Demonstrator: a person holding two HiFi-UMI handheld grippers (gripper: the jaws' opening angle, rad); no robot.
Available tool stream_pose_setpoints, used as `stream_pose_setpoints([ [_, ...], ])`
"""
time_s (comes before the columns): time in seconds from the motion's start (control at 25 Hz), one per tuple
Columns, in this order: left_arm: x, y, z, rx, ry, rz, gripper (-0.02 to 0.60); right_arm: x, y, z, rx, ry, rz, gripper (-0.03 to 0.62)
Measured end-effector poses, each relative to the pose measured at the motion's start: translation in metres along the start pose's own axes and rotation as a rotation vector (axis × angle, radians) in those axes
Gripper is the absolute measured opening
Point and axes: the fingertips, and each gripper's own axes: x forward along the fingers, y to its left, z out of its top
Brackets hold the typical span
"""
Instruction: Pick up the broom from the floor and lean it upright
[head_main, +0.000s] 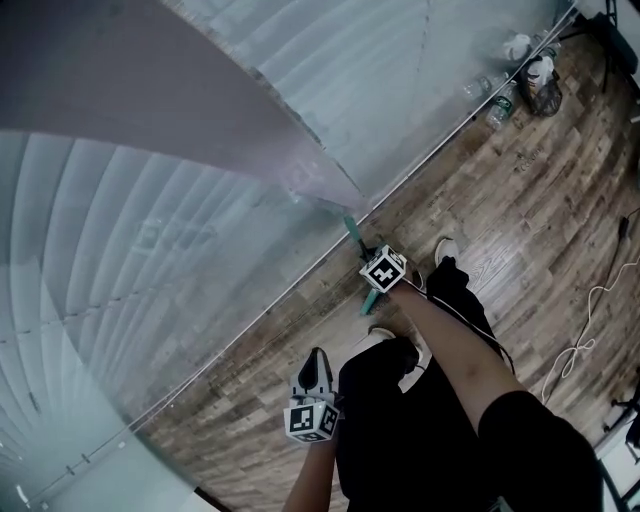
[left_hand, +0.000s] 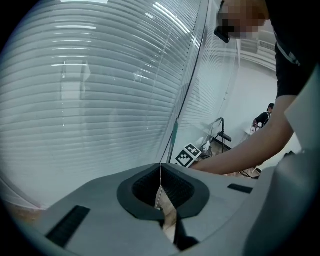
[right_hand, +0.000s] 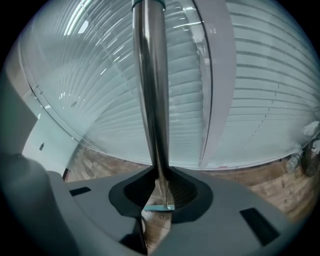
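Observation:
The broom stands nearly upright against the blind-covered glass wall. Its metal handle (right_hand: 152, 90) rises from between my right gripper's (right_hand: 159, 175) jaws, and the teal broom head (right_hand: 160, 206) shows below on the wooden floor. In the head view the handle (head_main: 200, 110) looms blurred from the top left, narrowing to a teal section (head_main: 352, 228) at my right gripper (head_main: 372, 262), which is shut on it. My left gripper (head_main: 316, 362) hangs lower, near the person's leg, shut and empty. The left gripper view shows the closed jaws of the left gripper (left_hand: 161, 167) and the broom handle (left_hand: 174, 135) beyond.
The glass wall with blinds (head_main: 150, 250) meets the wooden floor (head_main: 520, 210) along a metal track. Bottles and a bag (head_main: 520, 85) sit by the wall at the far right. A white cable (head_main: 575, 350) lies on the floor. The person's feet stand just behind the broom.

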Motion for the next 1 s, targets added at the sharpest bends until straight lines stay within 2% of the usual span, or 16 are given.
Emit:
stream_pose_setpoints([
  [0.16, -0.004, 0.005, -0.003, -0.032, 0.015, 0.021, 0.02, 0.001, -0.001, 0.002, 0.003, -0.037, -0.001, 0.091],
  [0.48, -0.005, 0.009, 0.001, -0.036, 0.008, 0.015, 0.02, -0.001, -0.005, 0.005, -0.007, -0.092, -0.02, 0.094],
  [0.6, -0.007, 0.008, 0.003, -0.036, -0.003, 0.007, 0.02, -0.005, -0.001, 0.012, -0.02, -0.117, -0.01, 0.153],
  [0.8, -0.007, 0.007, -0.001, -0.038, -0.026, -0.016, 0.02, -0.011, -0.002, 0.013, -0.004, -0.134, -0.03, 0.184],
  [0.88, -0.008, 0.003, -0.002, -0.021, -0.034, -0.022, 0.02, -0.019, -0.003, 0.009, 0.002, -0.143, -0.054, 0.184],
  [1.0, -0.012, -0.014, 0.003, 0.056, -0.052, -0.08, 0.02, -0.035, -0.003, 0.009, 0.013, -0.168, -0.095, 0.186],
])
